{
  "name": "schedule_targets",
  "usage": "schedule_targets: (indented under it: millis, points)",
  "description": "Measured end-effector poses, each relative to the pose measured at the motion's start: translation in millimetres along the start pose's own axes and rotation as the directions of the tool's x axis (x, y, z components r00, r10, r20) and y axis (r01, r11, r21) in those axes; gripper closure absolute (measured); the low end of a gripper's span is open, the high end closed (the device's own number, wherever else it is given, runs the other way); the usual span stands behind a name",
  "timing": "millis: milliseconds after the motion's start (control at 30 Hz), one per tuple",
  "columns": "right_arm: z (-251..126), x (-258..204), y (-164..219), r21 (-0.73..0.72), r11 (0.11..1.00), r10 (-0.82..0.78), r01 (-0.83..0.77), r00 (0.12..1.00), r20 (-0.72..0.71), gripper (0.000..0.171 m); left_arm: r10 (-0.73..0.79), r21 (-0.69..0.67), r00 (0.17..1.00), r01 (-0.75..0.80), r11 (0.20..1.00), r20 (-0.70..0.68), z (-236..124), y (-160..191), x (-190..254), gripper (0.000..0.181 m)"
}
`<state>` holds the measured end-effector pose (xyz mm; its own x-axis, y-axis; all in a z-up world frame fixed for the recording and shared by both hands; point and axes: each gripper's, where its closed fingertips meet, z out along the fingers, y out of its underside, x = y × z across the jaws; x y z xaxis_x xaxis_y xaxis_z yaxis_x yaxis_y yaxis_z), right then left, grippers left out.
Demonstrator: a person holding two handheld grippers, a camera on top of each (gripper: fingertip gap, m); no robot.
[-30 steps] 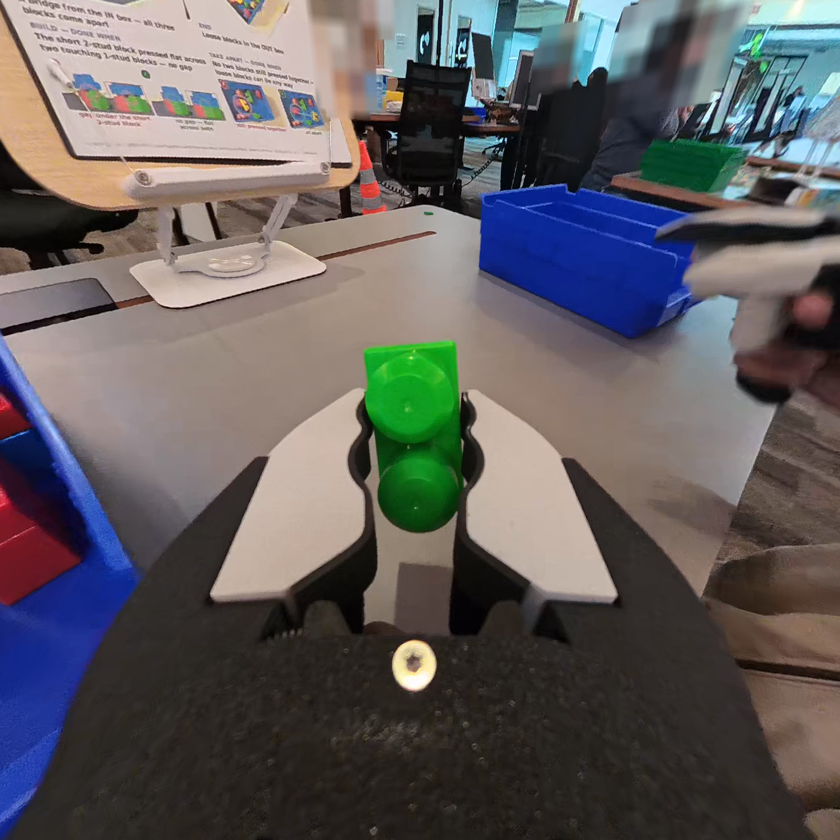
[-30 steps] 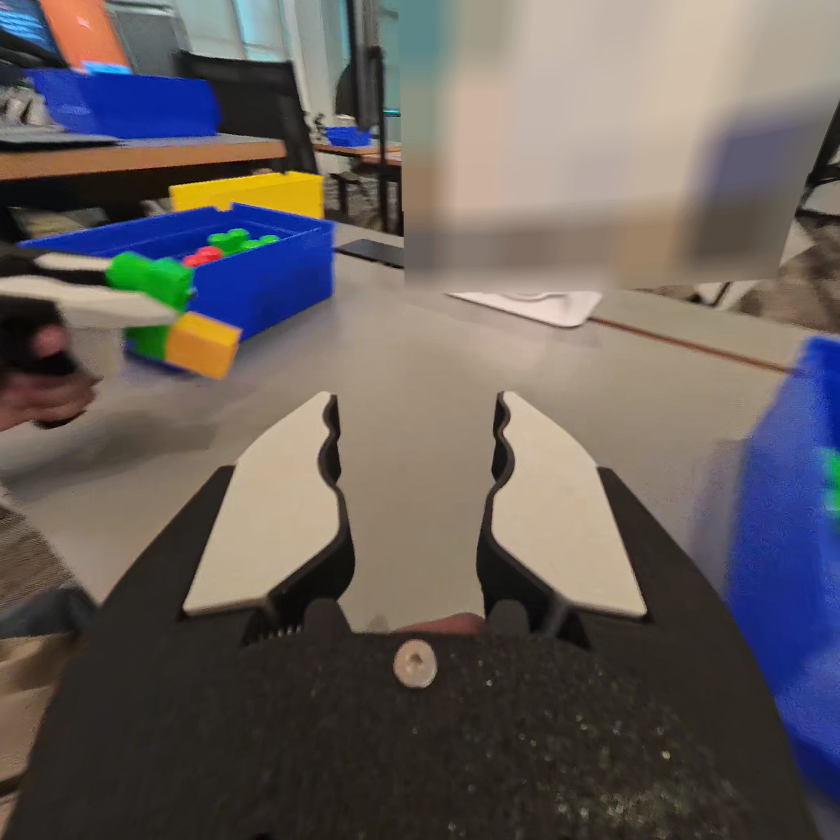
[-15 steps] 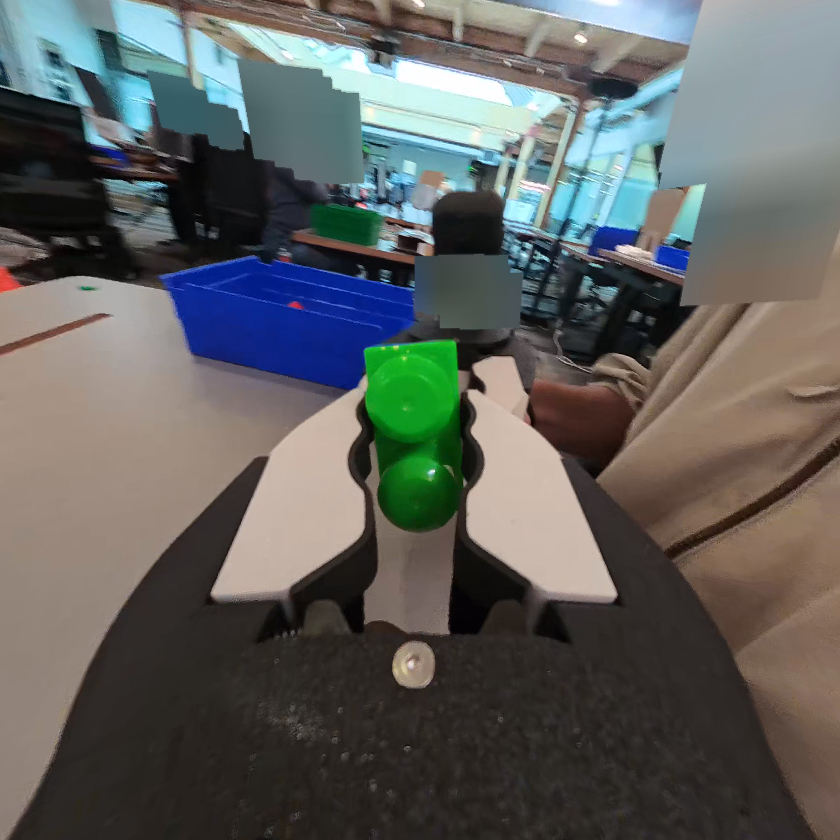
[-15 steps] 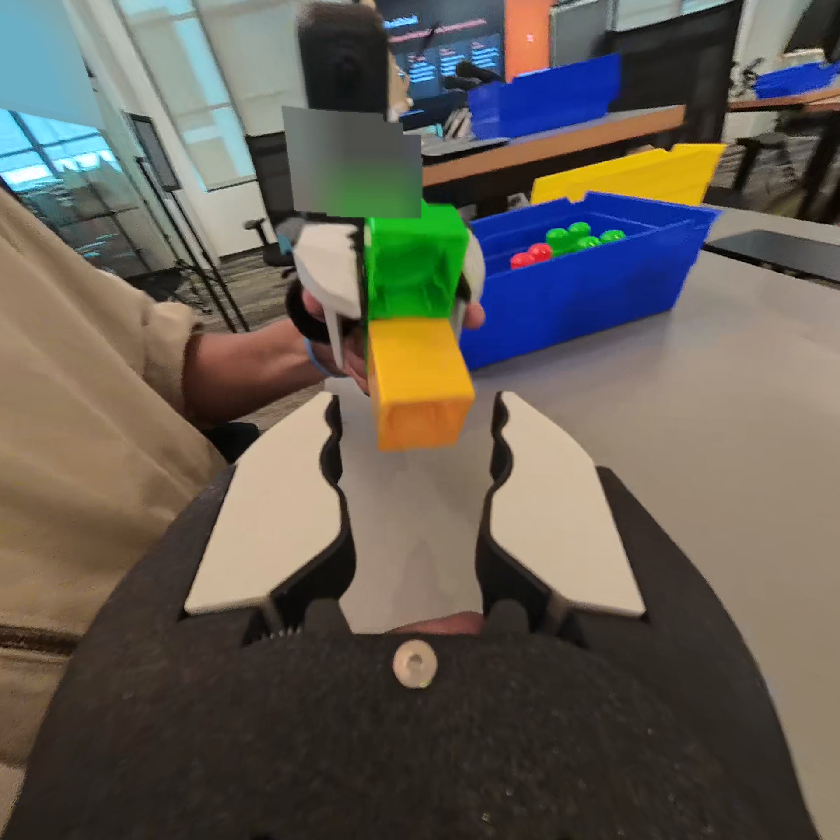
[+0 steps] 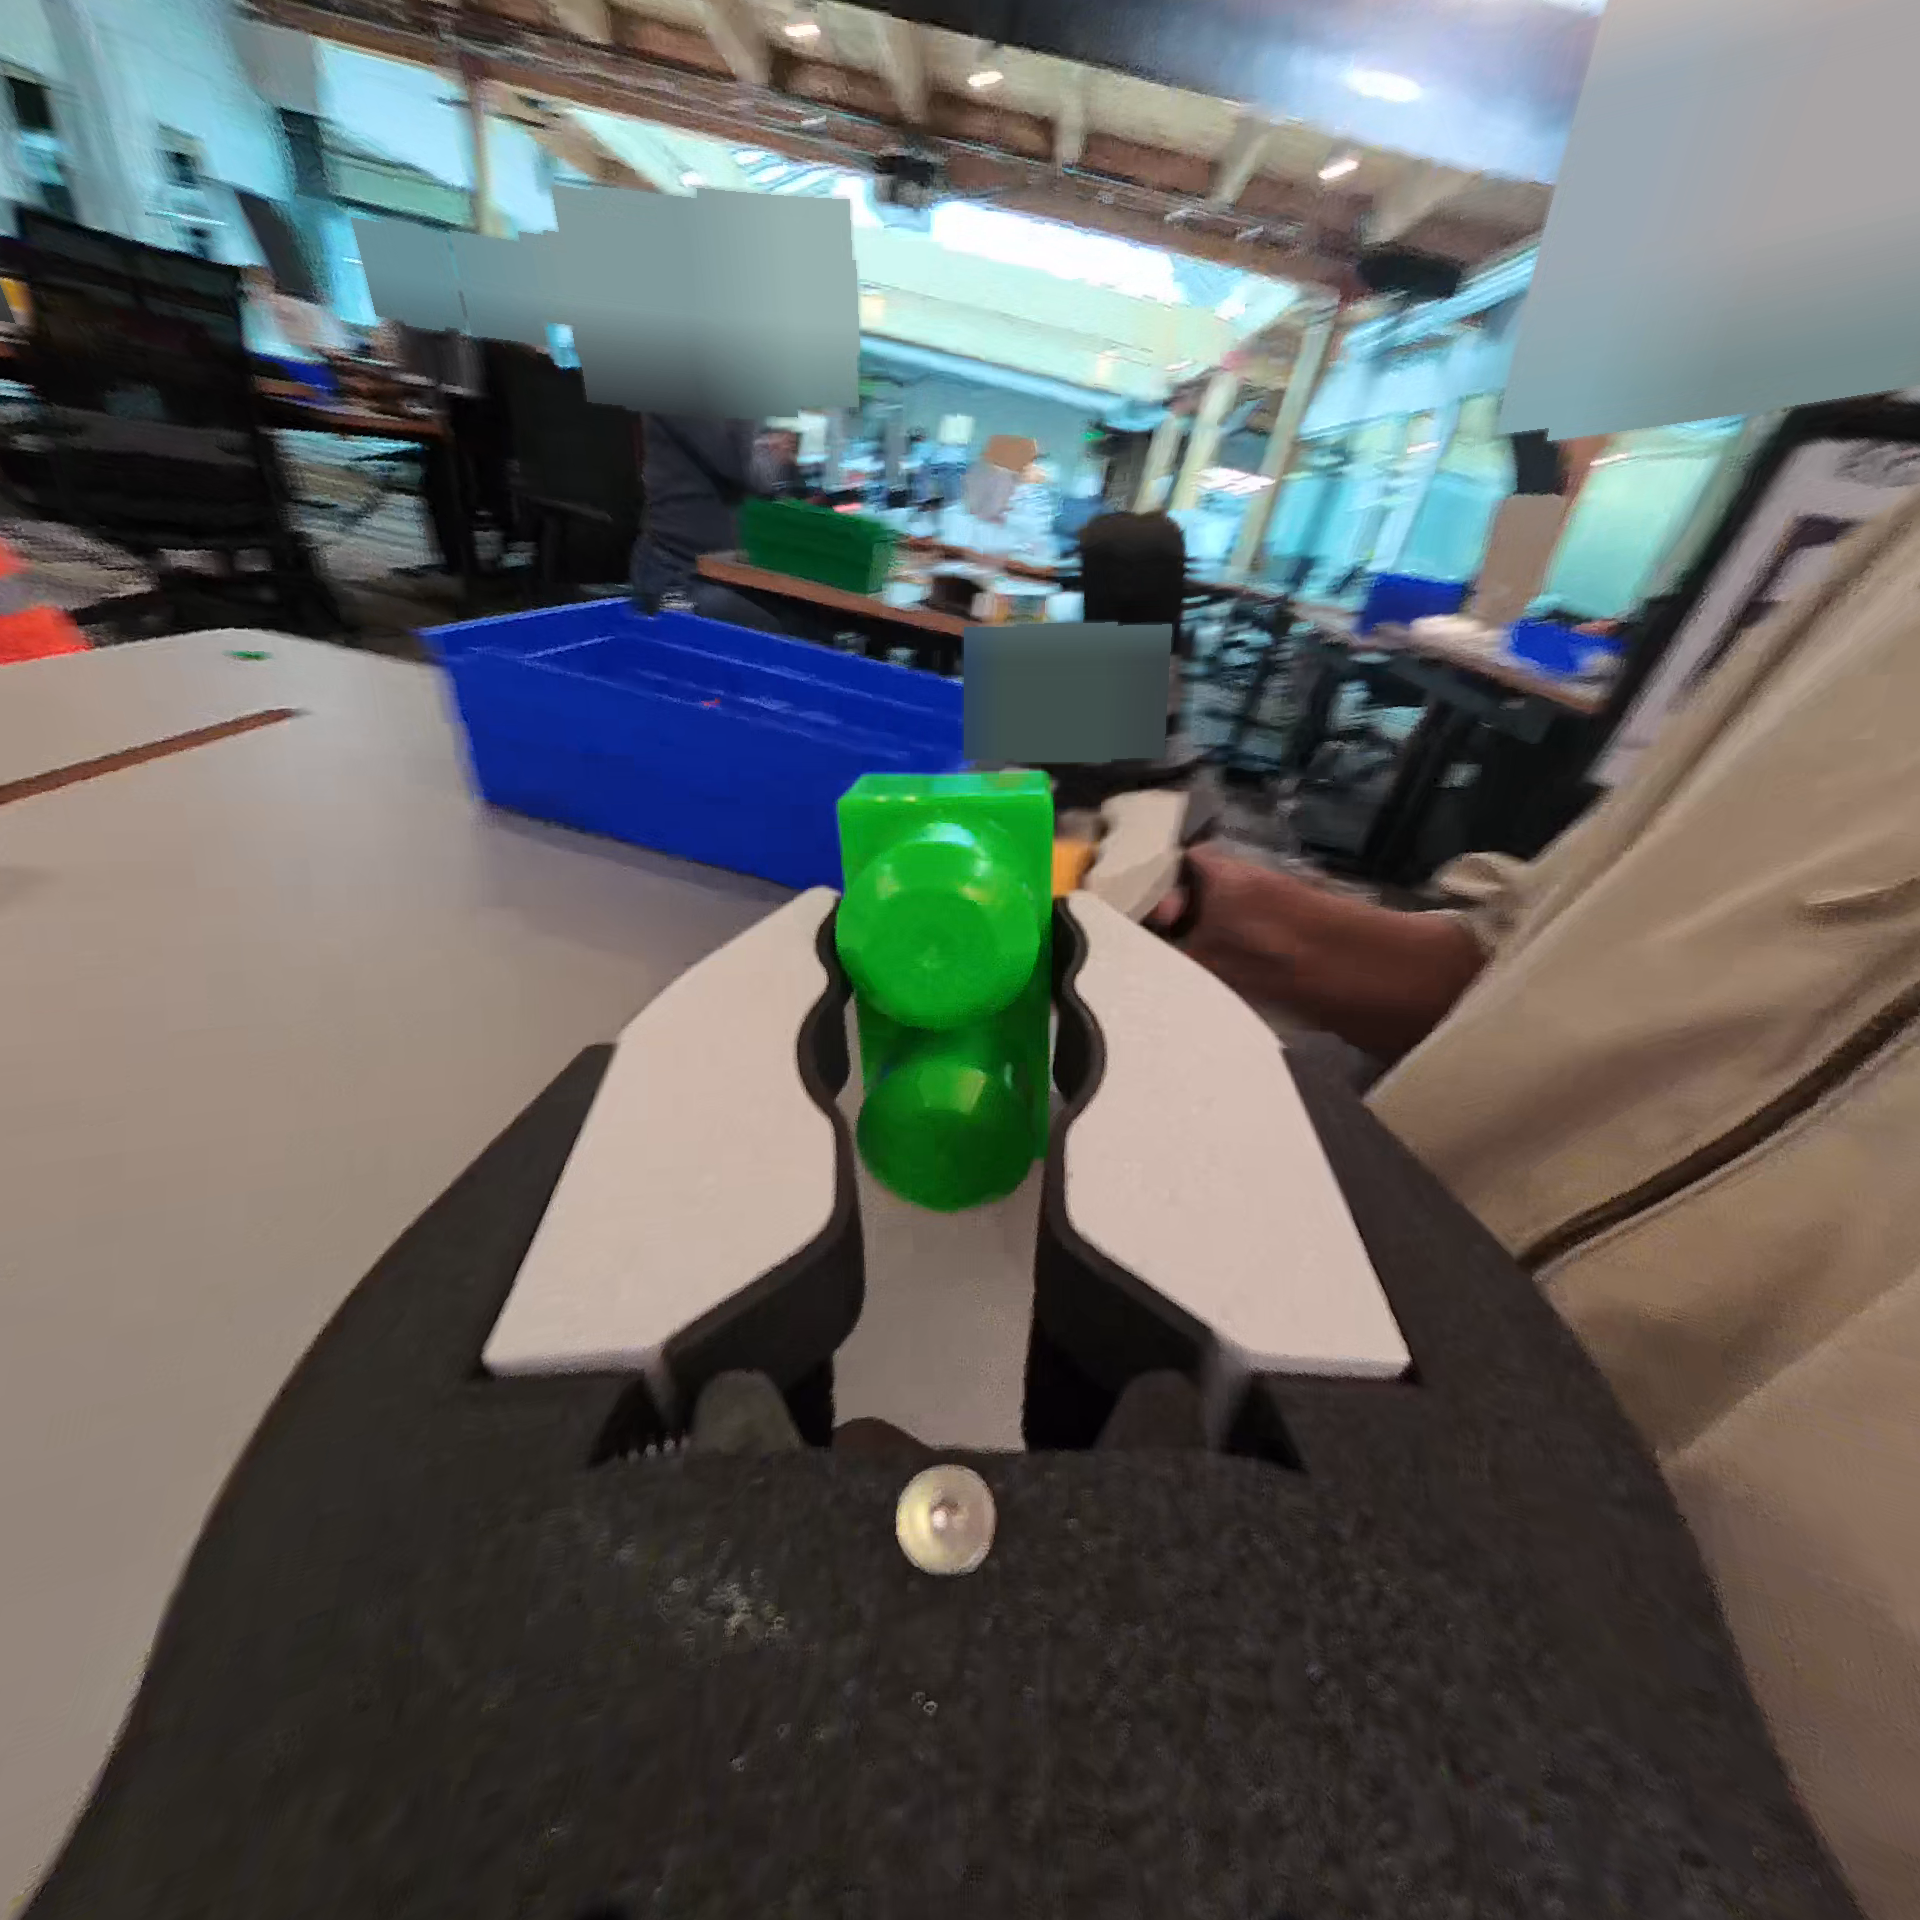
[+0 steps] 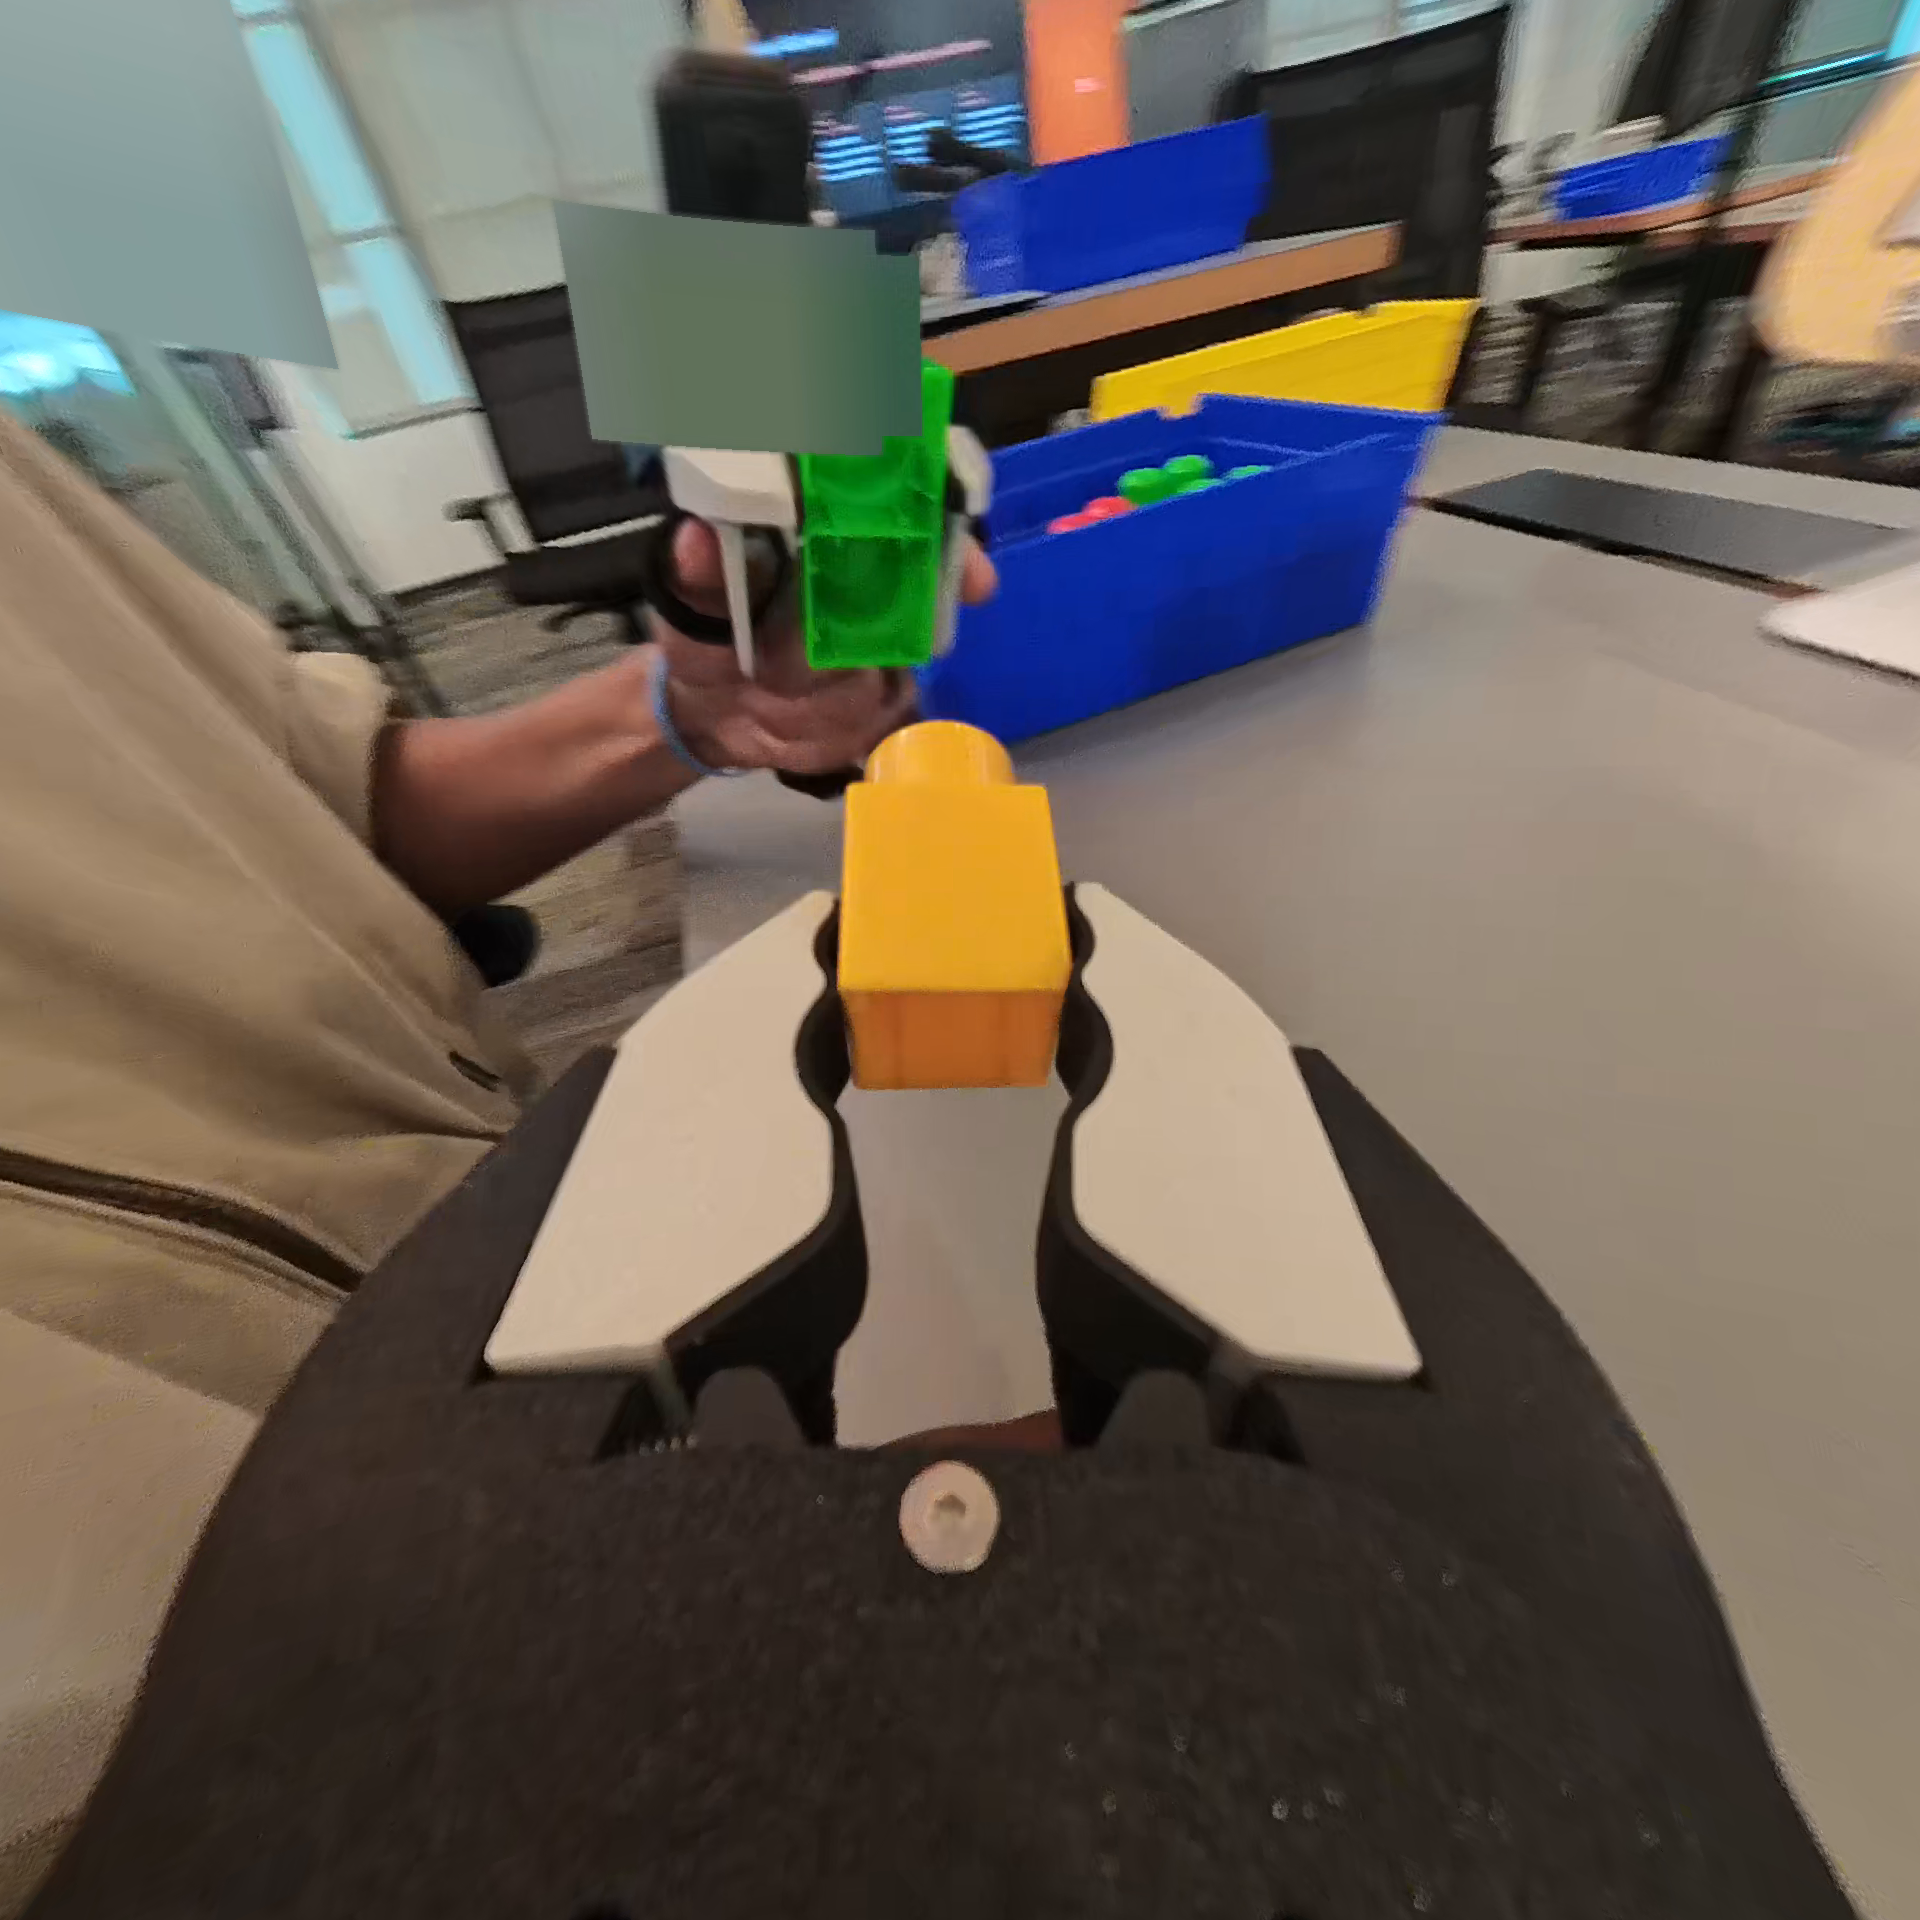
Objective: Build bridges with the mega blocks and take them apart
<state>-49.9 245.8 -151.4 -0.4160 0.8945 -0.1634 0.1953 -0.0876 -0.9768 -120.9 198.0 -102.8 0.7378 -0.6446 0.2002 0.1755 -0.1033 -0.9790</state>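
My left gripper [image 5: 943,914] is shut on a green two-stud block [image 5: 940,987], studs facing the camera. The same block shows in the right wrist view [image 6: 873,551] with its hollow underside showing, held by the left gripper [image 6: 862,488] above the table edge. My right gripper [image 6: 951,914] is shut on a yellow one-stud block [image 6: 951,925], stud pointing away toward the green block, a short gap apart. In the left wrist view a sliver of the yellow block [image 5: 1070,862] and a fingertip [image 5: 1138,842] of the right gripper show behind the green block.
A blue bin [image 6: 1195,561] with red and green blocks sits on the grey table [image 6: 1507,883], a yellow bin [image 6: 1299,358] behind it. Another blue bin [image 5: 675,717] stands on the table [image 5: 260,935] in the left wrist view. A person's beige sleeve and hands are close by. Tip to tip, the grippers are about 10 cm apart.
My right gripper has closed on the yellow block and pulled it off the green block. The two blocks were joined before and are now apart. The left gripper still holds the green block.
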Motion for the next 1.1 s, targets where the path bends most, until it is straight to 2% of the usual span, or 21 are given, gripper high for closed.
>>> schedule_targets:
  millis: [100, 200, 233, 400, 467, 533, 667, 733, 867, 1000, 1100]
  points:
    - [-48.0, 24.1, 2.2, -0.016, 1.0, -0.028, 0.025, 0.962, -0.272, 0.133, 0.048, -0.049, 0.98, -0.04, 0.998, 0.192, -25.2, 7.4, -17.5, 0.145]
    - [-105.7, 54.4, 8.0, -0.027, 0.999, -0.03, 0.017, 0.797, -0.603, 0.133, 0.075, -0.077, 0.929, -0.05, 0.996, 0.363, -41.3, 22.1, -29.3, 0.145]
    - [-123.1, 60.5, 8.8, -0.007, 1.0, -0.005, 0.001, 0.739, -0.674, 0.133, 0.081, -0.092, 0.907, -0.047, 0.995, 0.413, -44.1, 28.5, -33.2, 0.145]
    - [-169.3, 81.6, 1.0, 0.018, 1.0, 0.025, -0.018, 0.581, -0.813, 0.133, 0.099, -0.163, 0.896, -0.031, 0.986, 0.433, -34.7, 56.0, -28.6, 0.145]
    - [-187.7, 107.1, -6.4, -0.022, 0.999, -0.002, -0.035, 0.503, -0.864, 0.133, 0.102, -0.166, 0.898, -0.033, 0.986, 0.429, -30.1, 58.7, -27.4, 0.145]
    - [-204.0, 146.5, -1.2, -0.099, 0.987, -0.033, -0.129, 0.44, -0.897, 0.133, 0.105, -0.175, 0.897, -0.031, 0.984, 0.43, -26.6, 60.6, -26.7, 0.145]
    - [-206.5, 217.4, 29.2, -0.273, 0.888, -0.069, -0.37, 0.48, -0.874, 0.132, 0.129, -0.197, 0.894, -0.047, 0.979, 0.429, -22.5, 62.4, -20.9, 0.145]
    - [-207.3, 244.5, 50.2, -0.382, 0.798, -0.116, -0.466, 0.504, -0.856, 0.132, 0.146, -0.211, 0.894, -0.059, 0.976, 0.424, -20.9, 62.5, -17.4, 0.145]
    - [-201.3, 274.9, 83.6, -0.49, 0.67, -0.15, -0.558, 0.545, -0.825, 0.132, 0.164, -0.226, 0.895, -0.073, 0.971, 0.414, -18.6, 63.5, -13.7, 0.145]
    - [-196.6, 286.0, 91.0, -0.508, 0.651, -0.184, -0.564, 0.532, -0.827, 0.132, 0.165, -0.222, 0.893, -0.076, 0.972, 0.418, -19.4, 62.0, -13.4, 0.145]
    - [-198.7, 286.1, 95.1, -0.484, 0.632, -0.149, -0.605, 0.517, -0.843, 0.131, 0.155, -0.215, 0.895, -0.068, 0.974, 0.418, -19.8, 61.5, -14.2, 0.145]
